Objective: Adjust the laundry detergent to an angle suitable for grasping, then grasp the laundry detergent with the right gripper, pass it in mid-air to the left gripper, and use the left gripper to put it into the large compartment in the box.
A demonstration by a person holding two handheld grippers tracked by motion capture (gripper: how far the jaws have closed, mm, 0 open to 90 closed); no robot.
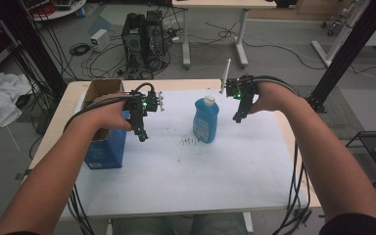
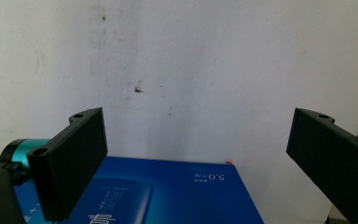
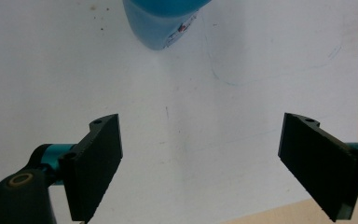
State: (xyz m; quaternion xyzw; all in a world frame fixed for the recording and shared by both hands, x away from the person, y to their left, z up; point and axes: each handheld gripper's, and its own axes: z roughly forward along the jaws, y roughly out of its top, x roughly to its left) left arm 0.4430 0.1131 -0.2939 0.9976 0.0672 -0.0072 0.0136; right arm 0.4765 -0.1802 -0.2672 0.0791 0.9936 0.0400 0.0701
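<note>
Blue box reads "5.0" upside down; blue bottle's label illegible.

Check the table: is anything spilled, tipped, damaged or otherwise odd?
Nothing serious. The bottle stands upright with its cap on, and the box sits open at the table's left. The only oddity is a patch of small dark specks on the white sheet beside the bottle.
</note>
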